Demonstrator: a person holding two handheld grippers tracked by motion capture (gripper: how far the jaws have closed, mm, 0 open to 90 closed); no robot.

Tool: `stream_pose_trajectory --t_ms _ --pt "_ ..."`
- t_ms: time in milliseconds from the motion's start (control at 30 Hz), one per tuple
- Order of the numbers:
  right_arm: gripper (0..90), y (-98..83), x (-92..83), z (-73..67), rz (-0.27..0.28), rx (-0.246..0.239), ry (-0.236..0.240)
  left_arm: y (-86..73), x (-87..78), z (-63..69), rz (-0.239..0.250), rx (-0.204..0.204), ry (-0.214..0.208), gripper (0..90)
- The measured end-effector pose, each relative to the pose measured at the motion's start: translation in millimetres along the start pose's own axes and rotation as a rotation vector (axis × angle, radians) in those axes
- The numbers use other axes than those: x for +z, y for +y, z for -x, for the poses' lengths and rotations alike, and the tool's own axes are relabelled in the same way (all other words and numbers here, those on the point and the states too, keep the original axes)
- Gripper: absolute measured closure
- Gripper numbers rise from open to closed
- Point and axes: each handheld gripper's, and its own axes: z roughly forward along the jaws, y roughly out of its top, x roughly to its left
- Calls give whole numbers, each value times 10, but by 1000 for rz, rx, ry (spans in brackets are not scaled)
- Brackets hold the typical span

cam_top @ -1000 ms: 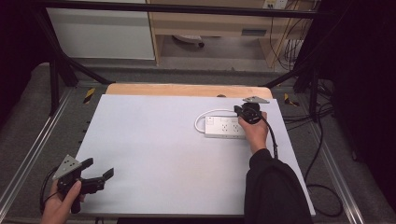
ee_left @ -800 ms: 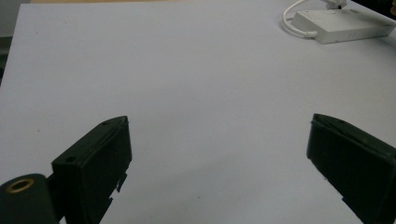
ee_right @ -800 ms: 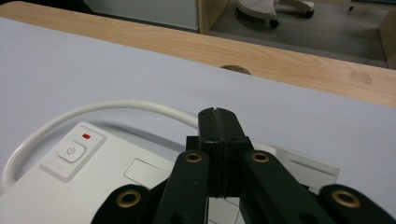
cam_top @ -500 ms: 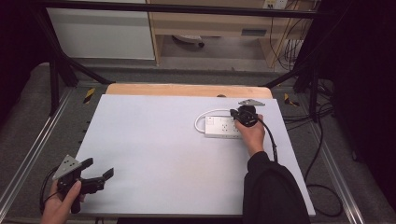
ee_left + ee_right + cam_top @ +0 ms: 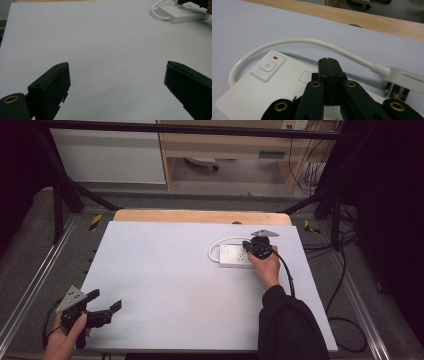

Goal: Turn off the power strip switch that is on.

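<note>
Reaching forward across the white table [image 5: 165, 285], the person's right forearm, in a dark sleeve [image 5: 287, 327], stretches from the near edge toward the far right part of the tabletop. The right hand [image 5: 266, 269] wraps the right gripper [image 5: 248, 248] and holds it tipped down over the white power strip [image 5: 233, 256]. In the right gripper view its two black jaws are pressed flat together with nothing between them, their tips [image 5: 328, 61] just above the strip's top face, beside the power button [image 5: 268, 66] with its small red light. The strip's white cable [image 5: 299, 42] loops round behind it to a plug [image 5: 398, 82] lying on the table. The left hand [image 5: 65, 342] rests at the near left corner, its left gripper [image 5: 102, 302] level with jaws spread wide apart and empty.
</note>
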Motion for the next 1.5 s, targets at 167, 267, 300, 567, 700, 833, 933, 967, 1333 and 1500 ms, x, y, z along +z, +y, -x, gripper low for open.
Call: stream_pose_trajectory --t_ms 167,267,300,567,700,833,933,967,1333,1500 --pt "900 -23 16 -12 -4 0 0 0 -1 0 1 2 2 66" --pt "900 -24 19 -17 -2 2 0 0 -1 1 -2 1 0 66" --pt "900 -24 19 -18 -3 2 0 0 -1 1 -2 1 0 66" --pt "900 -33 19 -23 2 -2 2 0 -1 3 2 1 -2 66" --pt "900 -44 14 -27 7 4 3 0 0 2 1 1 -2 66" --pt "900 -48 11 -35 6 -2 2 1 1 4 1 3 -4 66" --pt "900 -51 17 -52 6 -9 4 0 1 5 1 2 -3 66" --pt "900 -52 18 -57 6 -15 6 0 0 5 -1 3 -4 66" --pt "900 -60 15 -54 10 -7 7 -1 0 4 -1 2 -5 66" --pt "900 -67 12 -46 14 -8 11 -1 0 6 -1 1 -3 66"
